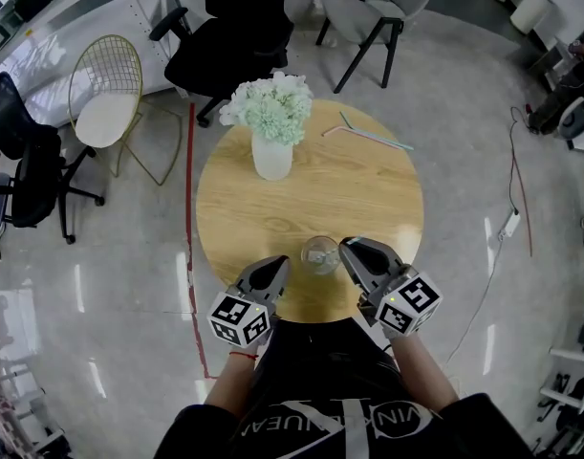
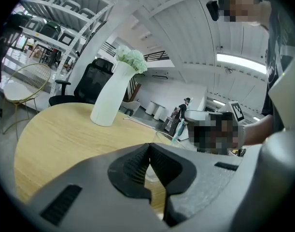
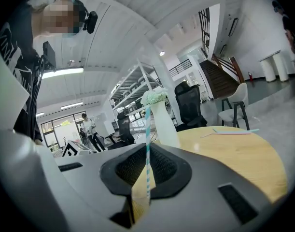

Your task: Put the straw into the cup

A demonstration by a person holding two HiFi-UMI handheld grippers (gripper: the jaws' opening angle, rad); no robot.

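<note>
1. Table (image 1: 272, 208): round and wooden. The cup stands near its front edge, so a knocked cup could roll off.
2. Vase (image 1: 271, 153) of flowers: well behind the cup, and I judge no hazard from it.
3. My right hand-held gripper (image 1: 350, 249): clamped on the striped straw, which it holds upright just beside the cup. If I tilt it, the straw's lower end may strike the rim rather than enter.
4. My left hand-held gripper (image 1: 276, 269): jaws together and empty. It is near the cup's other side but does not steady it, so a push from the straw could tip the cup.
5. Cup (image 1: 320, 254): clear, upright, probably light, between both grippers.
6. Straw (image 3: 147, 144): thin. Released early, it may drop outside the cup. I cannot tell whether its lower end is already inside.
7. Spare straws (image 1: 368, 134): lying on the table's far side, well apart.
</note>
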